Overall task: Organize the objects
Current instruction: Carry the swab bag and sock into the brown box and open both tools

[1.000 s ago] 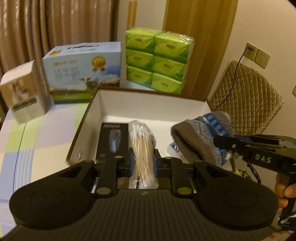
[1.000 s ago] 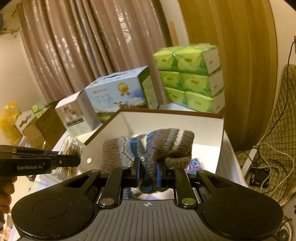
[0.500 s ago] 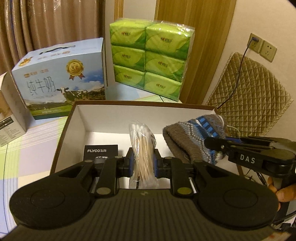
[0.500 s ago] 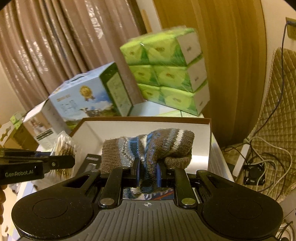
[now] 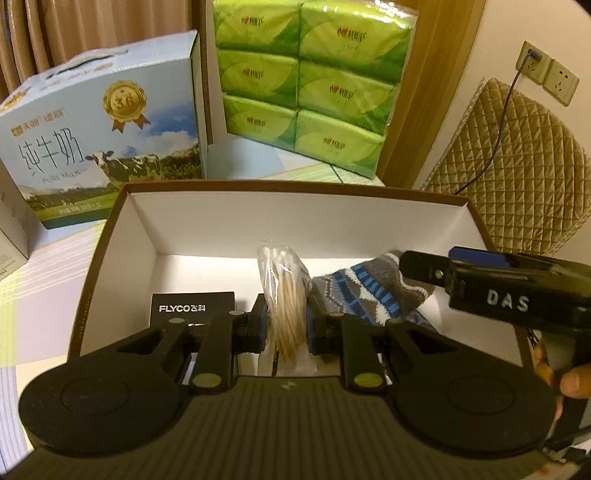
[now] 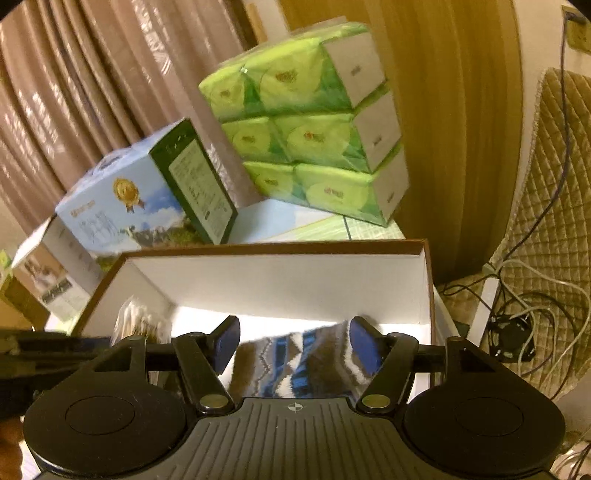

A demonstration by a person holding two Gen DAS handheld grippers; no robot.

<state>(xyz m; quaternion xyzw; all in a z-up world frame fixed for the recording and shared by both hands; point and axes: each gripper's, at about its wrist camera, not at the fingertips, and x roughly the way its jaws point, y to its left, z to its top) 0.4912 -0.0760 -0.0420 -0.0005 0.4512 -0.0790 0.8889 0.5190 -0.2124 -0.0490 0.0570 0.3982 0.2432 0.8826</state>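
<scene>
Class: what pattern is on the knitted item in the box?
Grey, white and blue zigzag stripes on the knitted item; left wrist view shows it best.

Long brown curtains (image 6: pixel 85 103) hang in folds at the back of the room. Next to them stands a tall wooden panel (image 6: pixel 443 110) that looks golden brown. The wall (image 5: pixel 517 29) on the right is pale and plain. Two wall sockets (image 5: pixel 550 72) sit on it, and a dark cord (image 5: pixel 506 122) is plugged into one. Below them is a chair with a gold quilted cover (image 5: pixel 517 155). On the floor near the chair lie a white power strip (image 6: pixel 487 302), a small black fan (image 6: pixel 511 336) and a tangle of pale wires (image 6: pixel 546 295). The table (image 5: pixel 48 266) has a cloth with light green and white squares. The light is warm and yellow.
</scene>
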